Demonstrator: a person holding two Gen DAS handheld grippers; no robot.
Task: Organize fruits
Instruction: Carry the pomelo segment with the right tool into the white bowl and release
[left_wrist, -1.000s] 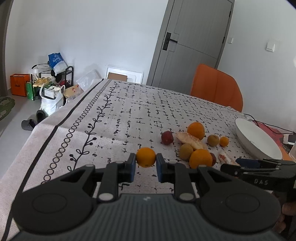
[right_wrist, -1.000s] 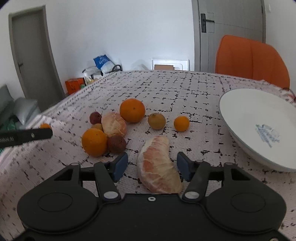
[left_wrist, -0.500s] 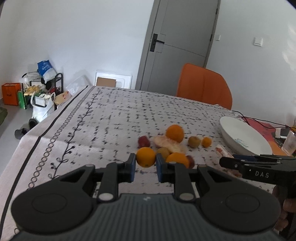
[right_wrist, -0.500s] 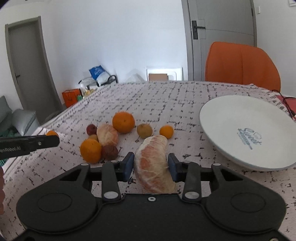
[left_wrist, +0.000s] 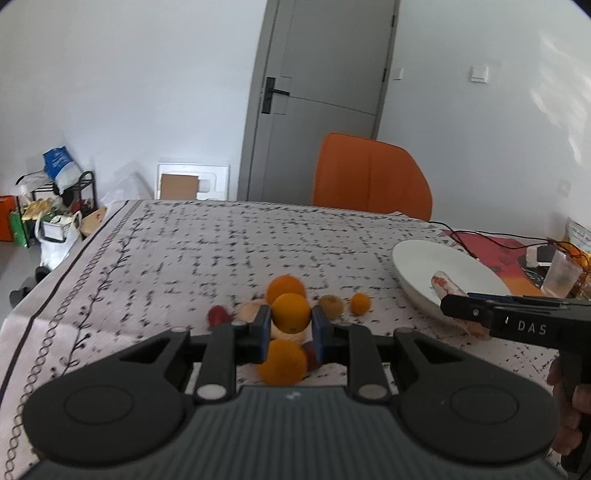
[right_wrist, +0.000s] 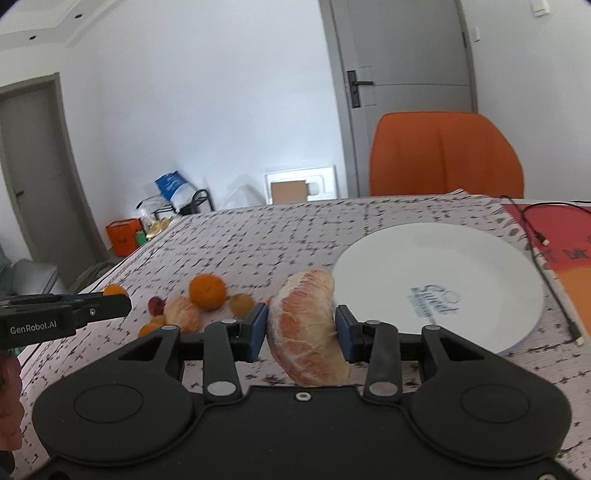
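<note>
Fruits sit in a loose cluster mid-table on the patterned tablecloth (left_wrist: 192, 258), toward its right half: a big orange (left_wrist: 286, 289), a kiwi-like brown fruit (left_wrist: 331, 305), a tiny orange (left_wrist: 360, 303), a red plum (left_wrist: 218, 316), another orange (left_wrist: 282, 362) closest to the near edge, and a peeled pomelo piece (right_wrist: 183, 314). Left gripper (left_wrist: 290, 328) is closed around a small orange (left_wrist: 291, 313), held above the cluster, clear of the cloth. Right gripper (right_wrist: 301, 330) is clamped on a peeled pomelo wedge (right_wrist: 306, 325), pads pressing both sides, lifted off the table just beside the near left rim of the white plate (right_wrist: 480, 258). Plate sits near the table's right edge, tilted, blue logo inside. The left view shows the wedge at the plate's near rim; can't tell if it touches. Orange chair (left_wrist: 371, 177) at the far edge, grey door (left_wrist: 321, 96) behind. Red mat (right_wrist: 554, 236) and black cable (right_wrist: 535, 229) right of plate.
</note>
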